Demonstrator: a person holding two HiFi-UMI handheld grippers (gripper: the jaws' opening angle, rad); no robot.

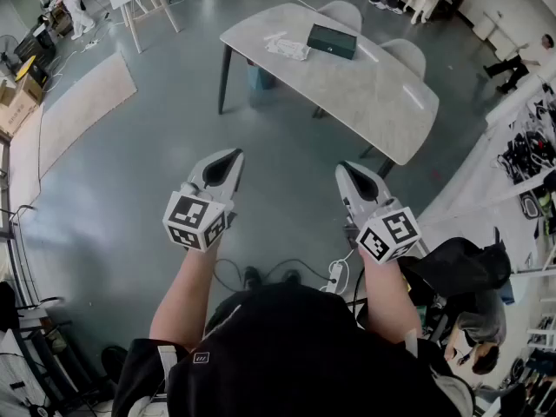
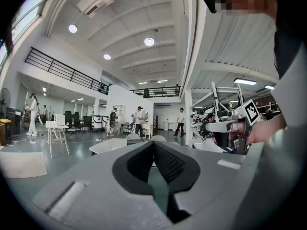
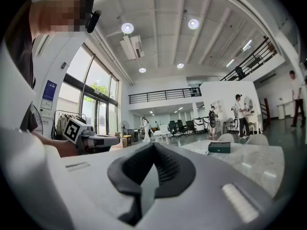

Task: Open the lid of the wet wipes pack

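Observation:
The wet wipes pack (image 1: pixel 287 47), a white crinkly packet, lies on the grey marble table (image 1: pixel 365 85) far ahead, beside a dark green box (image 1: pixel 332 41). Both grippers hang level over the floor, well short of the table. In the head view my left gripper (image 1: pixel 234 156) is shut with nothing in it, and my right gripper (image 1: pixel 343 170) is likewise shut and empty. The left gripper view shows its black pads (image 2: pixel 165 162) pressed together. The right gripper view has its pads (image 3: pixel 163 164) closed too, with the green box (image 3: pixel 219 147) on the table beyond.
Two grey chairs (image 1: pixel 343 11) stand behind the table. A power strip and cables (image 1: pixel 337 274) lie on the floor near my feet. A pale rug (image 1: pixel 82 102) lies at the left. A person (image 1: pixel 473 320) sits at the lower right by a white bench (image 1: pixel 499 172).

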